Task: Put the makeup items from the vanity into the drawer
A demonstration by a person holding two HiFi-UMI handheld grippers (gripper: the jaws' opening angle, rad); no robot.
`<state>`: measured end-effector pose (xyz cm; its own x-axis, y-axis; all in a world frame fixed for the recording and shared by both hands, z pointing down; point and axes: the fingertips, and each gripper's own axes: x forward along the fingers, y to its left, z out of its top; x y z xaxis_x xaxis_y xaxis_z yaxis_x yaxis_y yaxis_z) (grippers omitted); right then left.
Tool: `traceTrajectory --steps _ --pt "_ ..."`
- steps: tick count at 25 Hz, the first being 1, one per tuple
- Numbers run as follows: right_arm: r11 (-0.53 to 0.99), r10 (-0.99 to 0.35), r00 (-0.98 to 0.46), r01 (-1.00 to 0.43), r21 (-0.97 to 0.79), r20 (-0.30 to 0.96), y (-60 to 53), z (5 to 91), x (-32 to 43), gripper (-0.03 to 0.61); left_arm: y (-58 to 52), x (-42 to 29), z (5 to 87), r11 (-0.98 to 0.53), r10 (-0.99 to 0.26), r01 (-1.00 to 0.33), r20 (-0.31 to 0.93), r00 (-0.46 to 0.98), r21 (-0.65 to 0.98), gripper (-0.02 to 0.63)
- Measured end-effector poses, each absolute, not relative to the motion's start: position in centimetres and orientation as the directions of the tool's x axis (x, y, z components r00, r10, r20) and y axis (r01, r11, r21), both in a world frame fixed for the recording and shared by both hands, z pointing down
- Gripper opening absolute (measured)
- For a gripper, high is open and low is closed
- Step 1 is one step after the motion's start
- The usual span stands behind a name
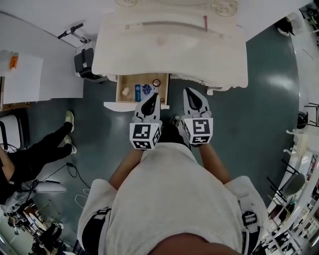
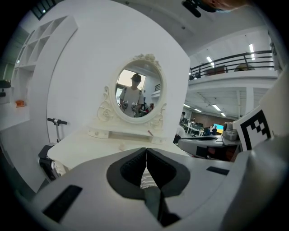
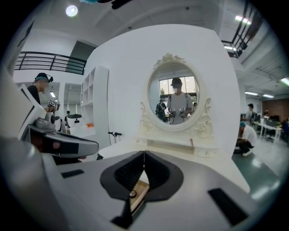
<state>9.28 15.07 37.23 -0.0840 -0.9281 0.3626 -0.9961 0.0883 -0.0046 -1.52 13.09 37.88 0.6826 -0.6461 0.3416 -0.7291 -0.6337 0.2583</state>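
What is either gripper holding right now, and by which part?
Nothing. The left gripper and right gripper are both shut with empty jaws, by the open drawer.

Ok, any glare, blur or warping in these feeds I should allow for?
Head view: sharp, evenly lit, a soft glare patch on the floor. Left gripper view: heavy fisheye bowing, black corners, mirror crisp. Right gripper view: same bowing, one ceiling lamp blown out.
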Motion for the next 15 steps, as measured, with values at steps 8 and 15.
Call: traceTrajectory --steps 8,15 --pt "0.112 -0.9 -0.107 -0.994 -0.013 0.422 10.6 38.7 6.6 0.014 11.0 -4.6 39.4 -0.622 -0.636 -0.723 0.345 0.69 0.3 0.008" --pt "0.151 -0.865 -0.141 -0.988 -0.018 0.482 6.5 41.6 6.6 0.015 9.2 -5.8 41.6 -0.571 -0.649 -0.754 0.385 0.657 0.324 0.008"
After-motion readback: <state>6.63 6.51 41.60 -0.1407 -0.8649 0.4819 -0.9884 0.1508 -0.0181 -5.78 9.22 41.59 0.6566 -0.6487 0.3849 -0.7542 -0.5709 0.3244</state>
